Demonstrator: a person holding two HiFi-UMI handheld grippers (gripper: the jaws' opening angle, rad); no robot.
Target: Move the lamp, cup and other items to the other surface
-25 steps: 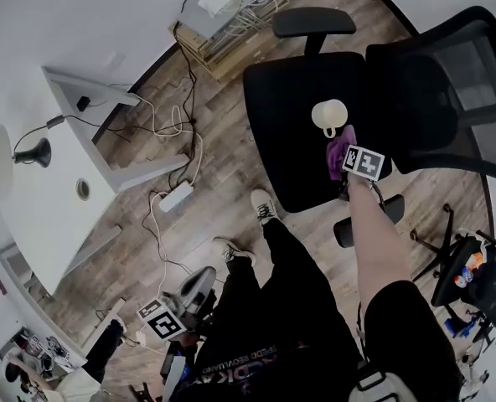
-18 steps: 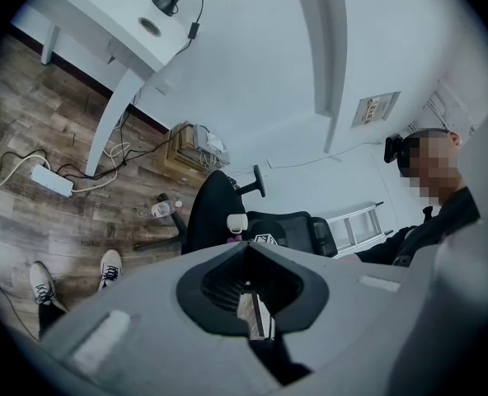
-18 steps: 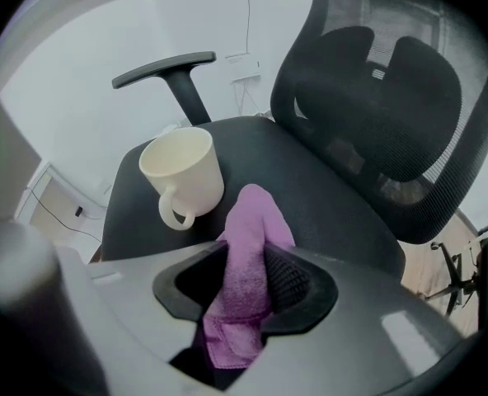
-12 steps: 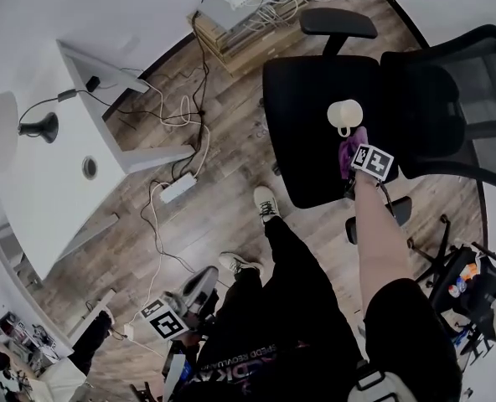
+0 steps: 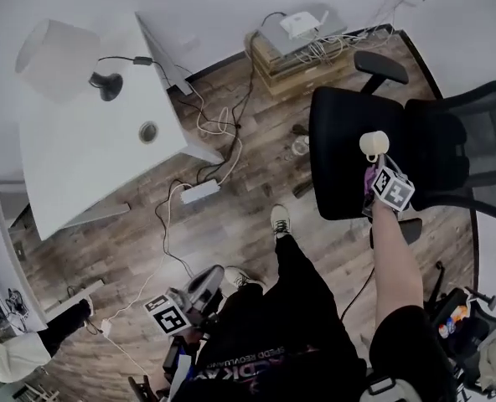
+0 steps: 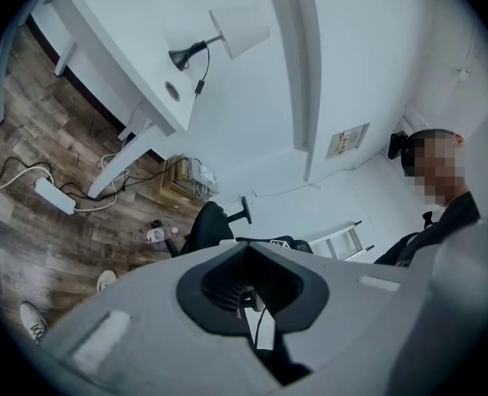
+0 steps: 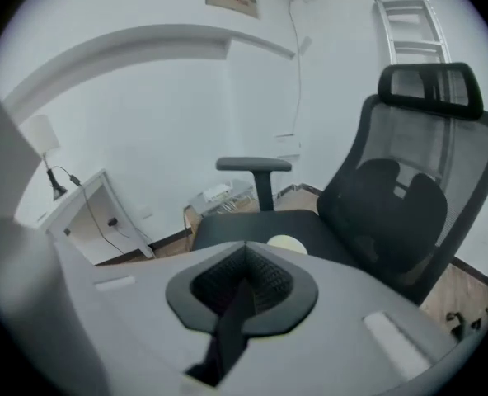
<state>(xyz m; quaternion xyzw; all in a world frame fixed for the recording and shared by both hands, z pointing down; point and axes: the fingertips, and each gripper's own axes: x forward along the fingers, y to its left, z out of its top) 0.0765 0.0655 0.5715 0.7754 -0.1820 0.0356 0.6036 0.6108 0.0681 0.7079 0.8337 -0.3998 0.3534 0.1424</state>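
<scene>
The brown wood-plank floor (image 5: 256,224) fills the middle of my head view. At upper left stands the white rectangular desk (image 5: 80,166). At the right is the black office chair (image 5: 340,174) with its mesh back, well apart from the desk.

The lamp (image 5: 105,85), a white shade on a black base, stands on the desk near its far corner at upper left. Its black cord trails across the desktop.

My left gripper (image 6: 248,291) hangs at the bottom of the head view, left of centre, over the floor beside my legs. Its jaws sit together but for a thin slit, with nothing in them.

My right gripper (image 7: 242,295) is over the chair seat at the right. Its jaws have just been closing and are now clenched on nothing.

The small cream cup (image 5: 374,144) sits on the black seat just beyond that gripper's tip. In the right gripper view only its rim peeps over the jaws, not between them.

A white power strip (image 5: 200,193) lies on the floor between desk and chair, with cords running from it.
</scene>
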